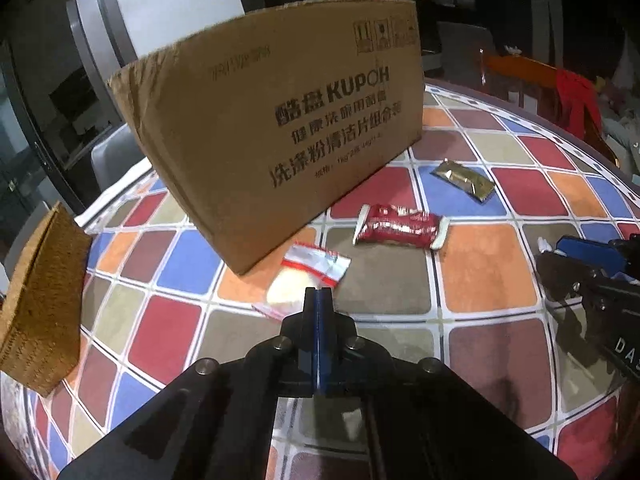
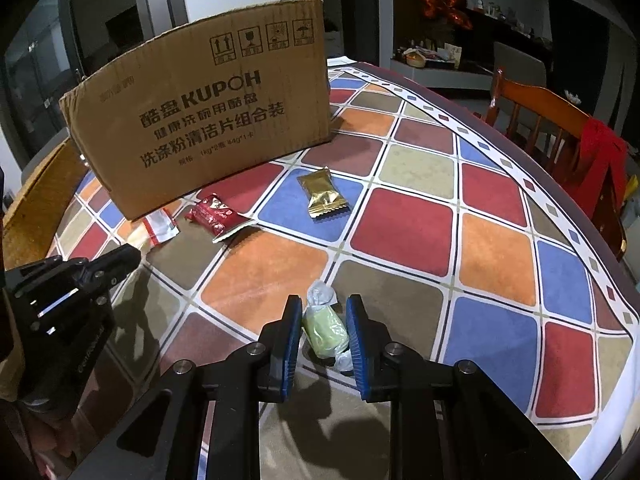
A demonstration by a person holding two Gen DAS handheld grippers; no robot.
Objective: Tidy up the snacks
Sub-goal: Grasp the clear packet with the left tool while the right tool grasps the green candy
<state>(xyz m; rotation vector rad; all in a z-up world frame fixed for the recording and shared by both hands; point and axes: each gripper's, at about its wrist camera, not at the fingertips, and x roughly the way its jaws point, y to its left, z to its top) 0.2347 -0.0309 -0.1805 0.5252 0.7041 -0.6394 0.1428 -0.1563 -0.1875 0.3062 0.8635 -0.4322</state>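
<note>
The near end of the clear red-edged snack bag (image 1: pixel 310 276) is hidden behind the closed tips of the left gripper (image 1: pixel 317 294), so whether they pinch it cannot be told. To that claw's right, the right gripper (image 1: pixel 592 280) runs off the frame edge. The cardboard box (image 1: pixel 280 136) beyond the claws hides its own inside, and its smallest print is unreadable.

The right tongs (image 2: pixel 323 325) gripped a green wrapped candy (image 2: pixel 325 330) on the checkered table (image 2: pixel 420 232). Beyond lay a gold packet (image 2: pixel 324 194) and a red packet (image 2: pixel 216 216), near an upright cardboard box (image 2: pixel 208 112). The left tongs (image 2: pixel 120 260) were shut.
</note>
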